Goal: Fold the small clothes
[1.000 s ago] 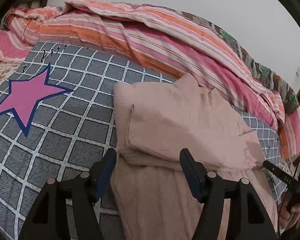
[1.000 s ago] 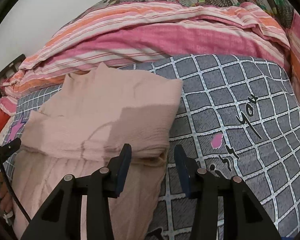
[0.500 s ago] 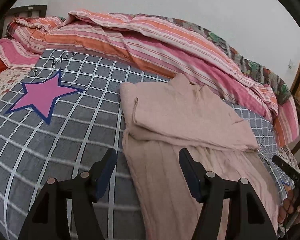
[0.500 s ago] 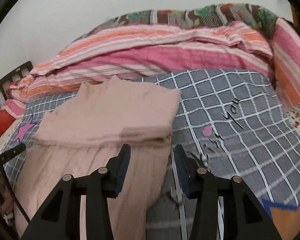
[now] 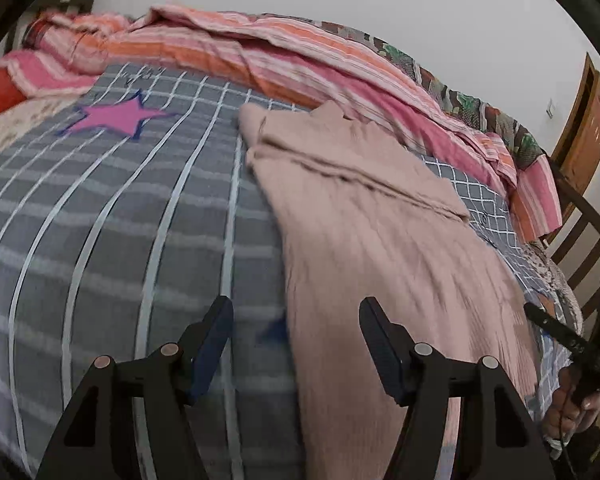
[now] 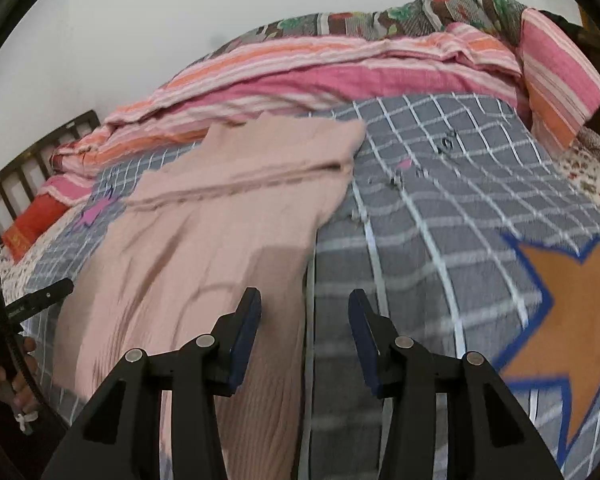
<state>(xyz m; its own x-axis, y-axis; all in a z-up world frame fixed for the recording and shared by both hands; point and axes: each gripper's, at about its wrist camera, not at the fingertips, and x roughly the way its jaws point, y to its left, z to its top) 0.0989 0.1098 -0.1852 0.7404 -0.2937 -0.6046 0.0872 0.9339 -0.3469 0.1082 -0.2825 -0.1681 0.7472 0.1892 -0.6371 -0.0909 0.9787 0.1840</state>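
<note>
Between the two empty, parted grippers, left gripper (image 5: 296,340) and right gripper (image 6: 304,328), the pink sweater (image 5: 380,216) runs lengthwise away, one long edge by each.

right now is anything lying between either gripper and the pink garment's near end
Nothing visible. The left gripper is open over the pink garment's left edge, the right gripper open over its right edge. Only the grey checked bedcover lies around the cloth; the striped quilt sits beyond its far end.
</note>
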